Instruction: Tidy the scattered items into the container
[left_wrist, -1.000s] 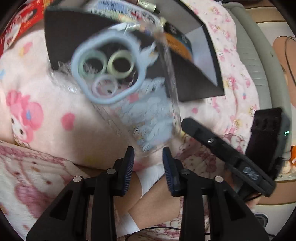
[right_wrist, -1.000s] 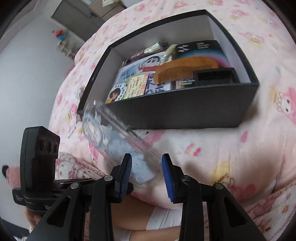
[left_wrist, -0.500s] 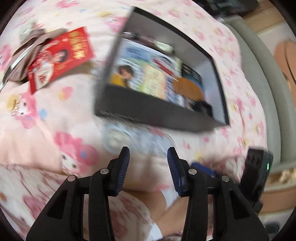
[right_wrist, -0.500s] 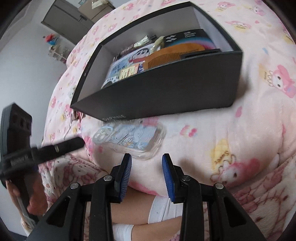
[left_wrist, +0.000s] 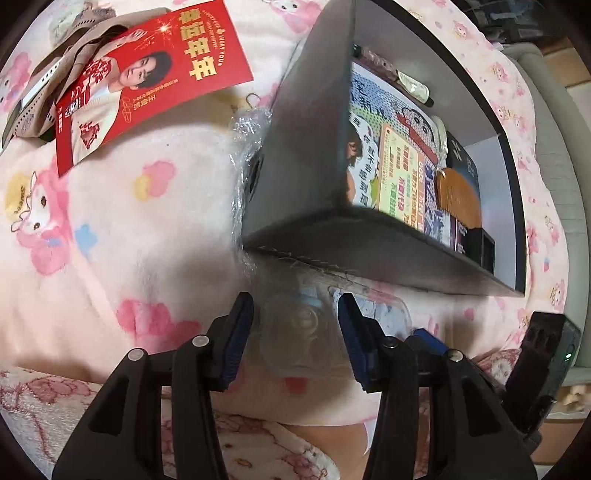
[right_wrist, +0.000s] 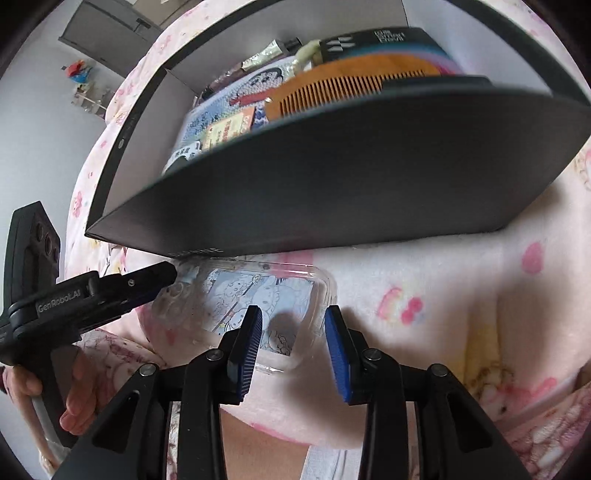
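Clear phone case (right_wrist: 243, 302), printed with pale blue cartoon figures, lies flat on the pink cartoon-print blanket (left_wrist: 122, 229), just outside the near wall of the black storage box (right_wrist: 332, 184), at 6 o'clock from the box. It is not in the container.

Left gripper (left_wrist: 295, 332): jaws have just been opening and stand released, straddling the camera-cutout end of the case without pressing it.

Right gripper (right_wrist: 293, 338): jaws have just been opening, apart, poised over the case's near corner; pads are not on it.

Box contents: wooden comb (right_wrist: 332, 88), cartoon-covered booklet (left_wrist: 391, 147), dark packet (right_wrist: 384, 40).

Outside the box, at 10 o'clock in the left view: red printed envelope (left_wrist: 147, 85), partly over a beige item (left_wrist: 44, 92).
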